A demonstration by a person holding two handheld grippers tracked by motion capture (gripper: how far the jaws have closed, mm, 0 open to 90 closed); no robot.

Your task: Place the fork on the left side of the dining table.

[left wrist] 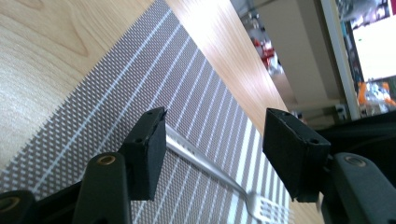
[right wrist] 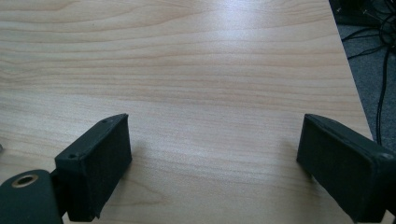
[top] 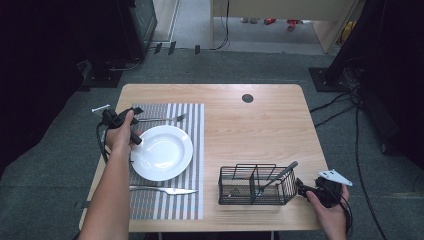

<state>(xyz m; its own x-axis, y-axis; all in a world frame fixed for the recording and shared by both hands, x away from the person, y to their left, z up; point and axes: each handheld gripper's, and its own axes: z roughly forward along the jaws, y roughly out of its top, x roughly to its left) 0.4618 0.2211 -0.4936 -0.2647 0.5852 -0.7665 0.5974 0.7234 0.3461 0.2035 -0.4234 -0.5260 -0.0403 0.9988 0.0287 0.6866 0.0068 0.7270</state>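
The left gripper (left wrist: 212, 156) hung wide open over the fork (top: 161, 119) on the striped placemat (top: 195, 150), gripping nothing; a white plate (top: 162, 152) sat beside it; past the wire caddy (top: 256, 185), the right gripper (right wrist: 212, 170) gaped empty above the table (right wrist: 210, 56)

Silver fork (top: 162, 119) lies flat on striped placemat (top: 192, 150), beyond white plate (top: 162, 152); knife (top: 165, 190) lies flat near side.
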